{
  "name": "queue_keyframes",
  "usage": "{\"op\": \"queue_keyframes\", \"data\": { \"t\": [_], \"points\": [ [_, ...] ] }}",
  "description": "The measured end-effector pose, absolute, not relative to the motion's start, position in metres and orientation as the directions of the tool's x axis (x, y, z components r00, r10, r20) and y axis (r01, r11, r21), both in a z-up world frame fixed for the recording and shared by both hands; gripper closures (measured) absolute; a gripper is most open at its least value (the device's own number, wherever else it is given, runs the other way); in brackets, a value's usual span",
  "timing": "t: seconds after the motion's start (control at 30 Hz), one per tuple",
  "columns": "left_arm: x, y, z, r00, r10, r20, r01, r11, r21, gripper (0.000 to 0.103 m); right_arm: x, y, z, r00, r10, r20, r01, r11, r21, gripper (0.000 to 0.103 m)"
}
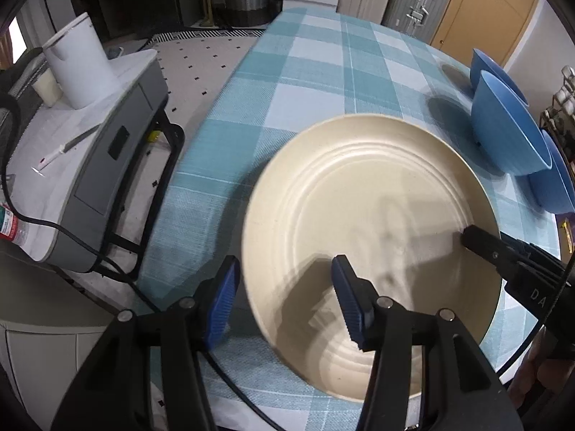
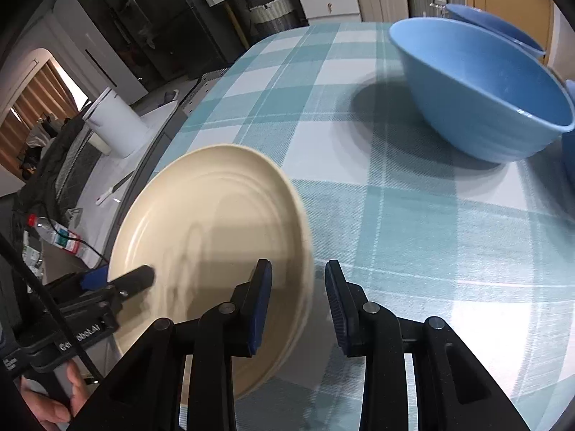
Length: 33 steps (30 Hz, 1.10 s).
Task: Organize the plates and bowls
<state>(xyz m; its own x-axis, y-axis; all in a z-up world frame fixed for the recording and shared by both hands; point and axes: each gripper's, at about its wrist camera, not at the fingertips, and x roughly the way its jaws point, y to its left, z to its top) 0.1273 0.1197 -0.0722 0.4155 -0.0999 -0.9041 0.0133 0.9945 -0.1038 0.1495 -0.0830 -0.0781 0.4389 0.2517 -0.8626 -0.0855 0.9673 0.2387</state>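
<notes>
A cream ridged plate (image 1: 373,222) lies near the front of the checked table, slightly blurred. My left gripper (image 1: 284,301) is open and straddles the plate's near left rim, one pad outside, one over the plate. My right gripper (image 2: 298,309) is open and straddles the plate's right rim (image 2: 215,230); its finger also shows in the left wrist view (image 1: 478,240) over the plate's right edge. A blue bowl (image 2: 478,89) stands on the table to the right, with another blue bowl (image 2: 492,25) behind it. The bowls (image 1: 503,125) also show in the left wrist view.
The teal checked tablecloth (image 1: 323,72) covers the table. Left of the table stands a grey cart (image 1: 90,151) with a white kettle (image 1: 79,61), a pen and a water bottle (image 2: 57,233). Cables hang at the table's left edge. A third blue dish (image 1: 553,183) is at the far right.
</notes>
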Motion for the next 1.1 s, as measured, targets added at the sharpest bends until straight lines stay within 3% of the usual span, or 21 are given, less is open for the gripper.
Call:
{"op": "queue_keyframes", "data": {
  "t": [0.13, 0.27, 0.43, 0.5, 0.6, 0.67, 0.73, 0.83, 1.1],
  "points": [
    [0.124, 0.130, -0.063, 0.459, -0.074, -0.886, -0.024, 0.995, -0.095, 0.050, 0.142, -0.091, -0.072, 0.482, 0.212, -0.850, -0.086, 0.977, 0.195, 0.054],
    [0.117, 0.138, -0.049, 0.514, -0.023, -0.858, -0.074, 0.995, -0.071, 0.046, 0.133, -0.097, -0.059, 0.528, 0.214, -0.822, -0.118, 0.977, 0.178, 0.048],
    [0.105, 0.131, -0.028, 0.588, -0.021, -0.809, -0.061, 0.996, -0.070, 0.046, 0.112, -0.106, -0.035, 0.635, 0.226, -0.739, -0.174, 0.974, 0.148, 0.019],
    [0.101, 0.123, -0.021, 0.611, -0.029, -0.791, -0.040, 0.997, -0.068, 0.046, 0.102, -0.109, -0.025, 0.676, 0.223, -0.702, -0.196, 0.973, 0.120, 0.013],
    [0.091, 0.106, -0.009, 0.660, -0.078, -0.747, 0.022, 0.996, -0.084, 0.045, 0.083, -0.116, -0.009, 0.753, 0.221, -0.619, -0.219, 0.972, 0.080, 0.012],
    [0.087, 0.092, -0.001, 0.681, -0.095, -0.726, 0.053, 0.995, -0.081, 0.036, 0.072, -0.120, -0.001, 0.795, 0.201, -0.573, -0.214, 0.976, 0.046, 0.007],
    [0.081, 0.079, 0.009, 0.718, -0.122, -0.685, 0.074, 0.992, -0.099, 0.006, 0.063, -0.126, 0.008, 0.825, 0.180, -0.536, -0.201, 0.979, 0.019, 0.005],
    [0.069, 0.062, 0.027, 0.783, -0.177, -0.596, 0.121, 0.984, -0.132, 0.004, 0.049, -0.140, 0.020, 0.872, 0.150, -0.466, -0.167, 0.986, 0.005, 0.001],
    [0.061, -0.006, 0.054, 0.822, -0.266, -0.503, 0.241, 0.964, -0.116, 0.003, 0.022, -0.178, 0.044, 0.937, 0.069, -0.342, -0.077, 0.997, -0.010, 0.001]
  ]
}}
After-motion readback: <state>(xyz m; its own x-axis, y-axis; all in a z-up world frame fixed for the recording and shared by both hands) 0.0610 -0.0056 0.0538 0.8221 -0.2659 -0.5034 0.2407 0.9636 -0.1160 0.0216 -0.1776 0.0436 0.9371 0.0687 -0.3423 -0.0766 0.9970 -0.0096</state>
